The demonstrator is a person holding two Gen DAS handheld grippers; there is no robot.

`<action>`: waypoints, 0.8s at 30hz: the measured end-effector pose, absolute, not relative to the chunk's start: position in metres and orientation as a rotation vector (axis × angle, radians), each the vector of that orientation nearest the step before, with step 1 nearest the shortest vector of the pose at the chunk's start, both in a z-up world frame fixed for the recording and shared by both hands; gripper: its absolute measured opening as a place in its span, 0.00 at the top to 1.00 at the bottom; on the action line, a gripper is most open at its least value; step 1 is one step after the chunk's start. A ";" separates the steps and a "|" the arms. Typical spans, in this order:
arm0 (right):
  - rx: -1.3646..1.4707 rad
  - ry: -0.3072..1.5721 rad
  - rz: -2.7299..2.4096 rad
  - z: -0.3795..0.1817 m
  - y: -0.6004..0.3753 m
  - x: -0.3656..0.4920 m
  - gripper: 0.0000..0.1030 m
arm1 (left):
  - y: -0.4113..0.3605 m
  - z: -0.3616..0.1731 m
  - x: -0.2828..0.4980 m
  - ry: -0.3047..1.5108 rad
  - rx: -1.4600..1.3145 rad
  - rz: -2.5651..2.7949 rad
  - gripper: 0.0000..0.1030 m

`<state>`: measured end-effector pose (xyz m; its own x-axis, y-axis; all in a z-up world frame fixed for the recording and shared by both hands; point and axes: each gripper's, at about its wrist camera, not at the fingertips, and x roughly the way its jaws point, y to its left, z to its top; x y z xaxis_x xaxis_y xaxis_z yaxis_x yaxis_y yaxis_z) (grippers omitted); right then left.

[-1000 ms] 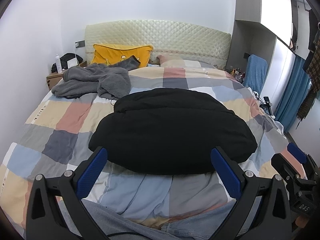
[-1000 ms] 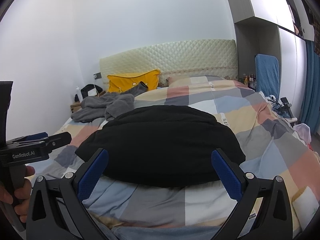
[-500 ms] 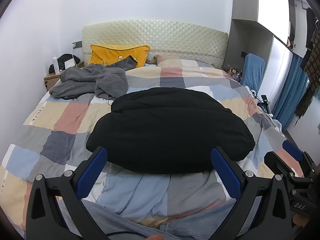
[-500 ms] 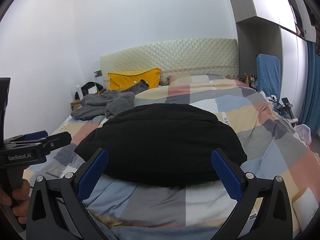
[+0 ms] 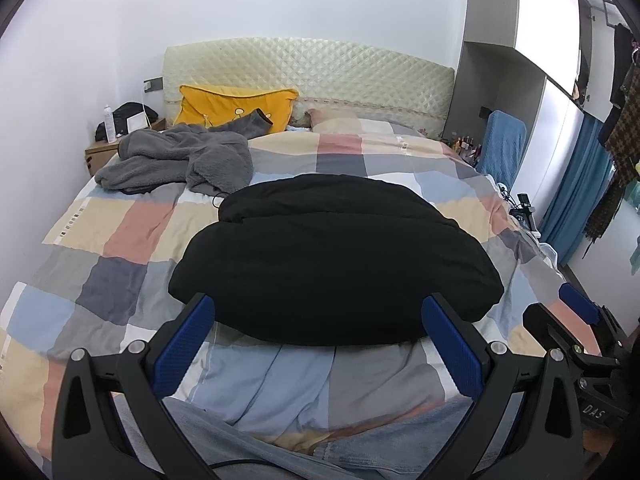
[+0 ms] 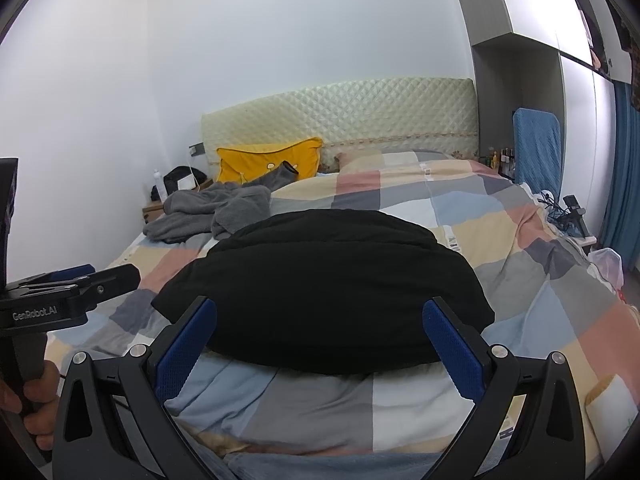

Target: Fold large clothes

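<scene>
I see the black garment lying folded into a puffy, rounded bundle in the middle of the checked duvet, its upper layer overlapping the lower one. Beyond the garment, a grey fleece is heaped near the yellow pillow. My left gripper hangs just short of the garment's near edge, fingers spread wide and empty; my right gripper likewise. "GenRobot.AI" reads on the left gripper's body in the right view; "DAS" shows on the right one. Bare duvet surrounds the garment on every side.
</scene>
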<state>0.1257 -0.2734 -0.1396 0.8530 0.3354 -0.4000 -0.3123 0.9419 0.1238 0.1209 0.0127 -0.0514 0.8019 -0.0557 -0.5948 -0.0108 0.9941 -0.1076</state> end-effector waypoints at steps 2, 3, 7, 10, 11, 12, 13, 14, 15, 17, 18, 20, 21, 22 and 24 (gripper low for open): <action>0.054 0.430 0.340 -0.139 -0.274 0.125 0.00 | 0.012 -0.050 0.120 0.637 -0.105 -0.024 0.00; 0.055 0.430 0.339 -0.139 -0.274 0.124 0.00 | 0.012 -0.050 0.120 0.637 -0.108 -0.027 0.00; 0.052 0.425 0.342 -0.138 -0.273 0.123 0.00 | 0.010 -0.048 0.120 0.639 -0.105 -0.029 0.00; 0.049 0.423 0.344 -0.137 -0.272 0.122 0.00 | 0.011 -0.048 0.120 0.638 -0.106 -0.031 0.00; 0.048 0.422 0.344 -0.136 -0.272 0.121 0.00 | 0.011 -0.048 0.120 0.638 -0.104 -0.032 0.00; 0.048 0.421 0.343 -0.136 -0.272 0.121 0.00 | 0.011 -0.047 0.120 0.638 -0.102 -0.033 0.00; 0.048 0.421 0.342 -0.136 -0.272 0.121 0.00 | 0.012 -0.047 0.120 0.638 -0.101 -0.032 0.00; 0.049 0.420 0.342 -0.136 -0.273 0.121 0.00 | 0.012 -0.047 0.120 0.638 -0.103 -0.030 0.00; 0.051 0.419 0.341 -0.135 -0.273 0.120 0.00 | 0.013 -0.047 0.121 0.638 -0.106 -0.029 0.00; 0.049 0.418 0.342 -0.135 -0.273 0.120 0.00 | 0.015 -0.046 0.121 0.640 -0.107 -0.036 0.00; 0.048 0.419 0.341 -0.135 -0.273 0.119 0.00 | 0.016 -0.046 0.122 0.641 -0.105 -0.036 0.00; 0.048 0.419 0.340 -0.135 -0.273 0.119 0.00 | 0.016 -0.046 0.121 0.638 -0.105 -0.032 0.00; 0.050 0.418 0.338 -0.135 -0.273 0.119 0.00 | 0.016 -0.046 0.122 0.639 -0.106 -0.036 0.00; 0.051 0.418 0.337 -0.135 -0.273 0.118 0.00 | 0.017 -0.046 0.122 0.640 -0.106 -0.037 0.00; 0.051 0.419 0.336 -0.135 -0.273 0.118 0.00 | 0.018 -0.046 0.122 0.640 -0.106 -0.036 0.00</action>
<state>0.1177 -0.2728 -0.1353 0.8590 0.3307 -0.3908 -0.3100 0.9435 0.1170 0.1221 0.0181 -0.0461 0.8015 -0.0664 -0.5942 0.0009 0.9940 -0.1098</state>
